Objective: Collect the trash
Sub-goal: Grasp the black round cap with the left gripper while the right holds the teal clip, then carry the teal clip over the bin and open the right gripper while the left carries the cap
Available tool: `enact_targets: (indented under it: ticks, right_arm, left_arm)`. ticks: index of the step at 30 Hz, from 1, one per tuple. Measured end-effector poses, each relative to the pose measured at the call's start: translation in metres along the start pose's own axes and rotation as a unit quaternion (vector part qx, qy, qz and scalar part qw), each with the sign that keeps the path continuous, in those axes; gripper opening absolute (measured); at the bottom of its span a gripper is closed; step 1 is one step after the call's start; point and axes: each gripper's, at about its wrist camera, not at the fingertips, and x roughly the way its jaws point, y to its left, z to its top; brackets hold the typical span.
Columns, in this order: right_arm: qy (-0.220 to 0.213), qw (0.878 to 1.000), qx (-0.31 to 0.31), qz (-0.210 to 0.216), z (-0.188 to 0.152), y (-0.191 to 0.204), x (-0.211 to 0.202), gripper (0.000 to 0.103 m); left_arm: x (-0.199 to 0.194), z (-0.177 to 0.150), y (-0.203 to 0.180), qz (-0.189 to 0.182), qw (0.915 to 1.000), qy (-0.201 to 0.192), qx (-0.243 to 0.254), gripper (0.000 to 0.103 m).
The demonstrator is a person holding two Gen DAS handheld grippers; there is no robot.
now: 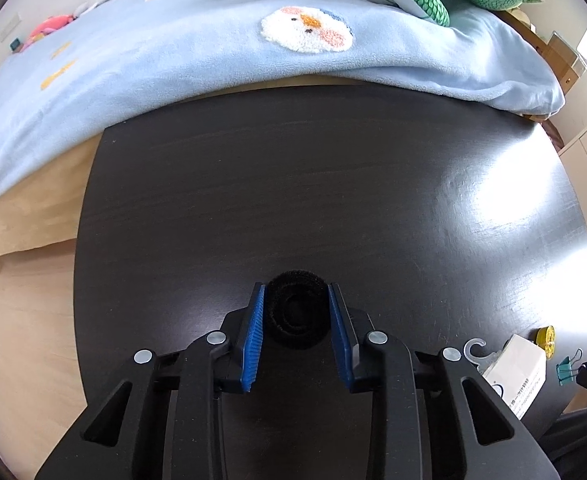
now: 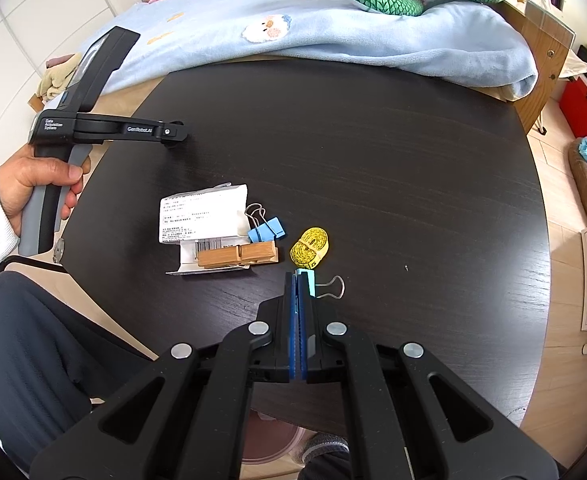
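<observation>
Where the dark round table (image 1: 333, 184) gleams, the left gripper (image 1: 297, 300) pinches a fuzzy black hook-and-loop roll (image 1: 297, 316). Beside a coiled yellow tape measure (image 2: 310, 247), the right gripper (image 2: 298, 280) sits fully closed, empty.

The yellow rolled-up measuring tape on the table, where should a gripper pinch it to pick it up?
Probably from above, pinching across the narrow width of the yellow measuring tape. It lies flat as an oval coil bound by a band in the middle, so its two long sides offer roughly parallel faces. Come in on the side away from the blue binder clip and the wooden clothespin, which lie close by.
</observation>
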Motion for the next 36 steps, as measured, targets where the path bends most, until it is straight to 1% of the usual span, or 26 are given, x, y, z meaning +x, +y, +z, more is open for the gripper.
enact_targets:
  ticks: [4,9,15,17,24,31,36]
  right_arm:
    - [-0.003,1.0,-0.002,0.0,0.0,0.001,-0.003,0.001]
    - [-0.008,1.0,-0.006,0.0,0.0,0.004,-0.01,0.001]
    - [-0.019,1.0,-0.011,-0.002,-0.002,0.009,-0.026,0.001]
    - [-0.024,1.0,-0.012,-0.002,-0.003,0.011,-0.032,0.001]
    - [-0.04,0.999,-0.024,-0.007,-0.011,0.023,-0.053,0.001]
    - [-0.057,0.998,-0.036,0.0,-0.027,0.039,-0.074,0.001]
    - [-0.067,0.997,-0.048,0.01,-0.044,0.054,-0.09,0.001]
  left_arm:
    - [-0.023,-0.009,0.0,-0.002,0.9998,-0.016,0.01,0.03]
    - [-0.054,-0.024,-0.012,-0.009,0.9983,-0.039,0.043,0.03]
    - [-0.096,-0.052,-0.028,-0.018,0.9939,-0.067,0.086,0.03]
    - [-0.106,-0.062,-0.04,-0.024,0.9919,-0.077,0.098,0.03]
    - [-0.139,-0.099,-0.058,-0.047,0.9868,-0.105,0.114,0.03]
    - [-0.159,-0.124,-0.081,-0.065,0.9823,-0.127,0.121,0.03]
    - [-0.17,-0.142,-0.089,-0.077,0.9803,-0.133,0.124,0.03]
